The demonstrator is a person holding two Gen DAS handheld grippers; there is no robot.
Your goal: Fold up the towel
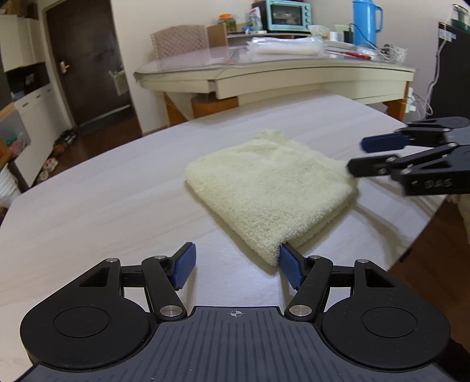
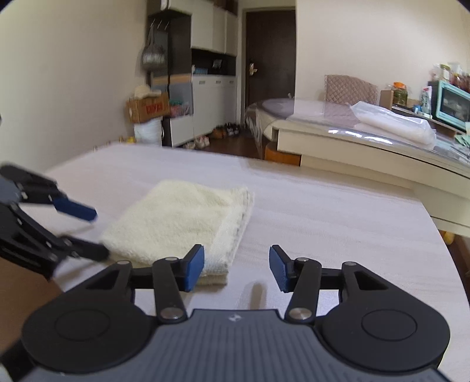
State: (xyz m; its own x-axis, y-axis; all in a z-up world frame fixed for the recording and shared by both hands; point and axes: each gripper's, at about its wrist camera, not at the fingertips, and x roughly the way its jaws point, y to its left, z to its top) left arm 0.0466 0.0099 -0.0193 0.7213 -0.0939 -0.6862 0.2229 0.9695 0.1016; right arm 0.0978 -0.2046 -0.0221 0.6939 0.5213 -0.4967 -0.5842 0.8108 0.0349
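Left wrist view: folded towel point(image 1: 264, 188) on table point(image 1: 102, 205) (flat); both claws gape, empty.

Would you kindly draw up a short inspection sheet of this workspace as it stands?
Surface: pale table, bare around the towel.
Job's things: cream towel, folded into a layered rectangle, lying flat.
Clutter: nothing seen on the work table.
Grippers: left hand-held gripper open, one pad at the towel's near corner; right hand-held gripper open, nothing between its fingers, towel edge beside its left pad.
Cables: wires at the side table's far right end.
Surroundings: toaster oven, blue jug, dark door.
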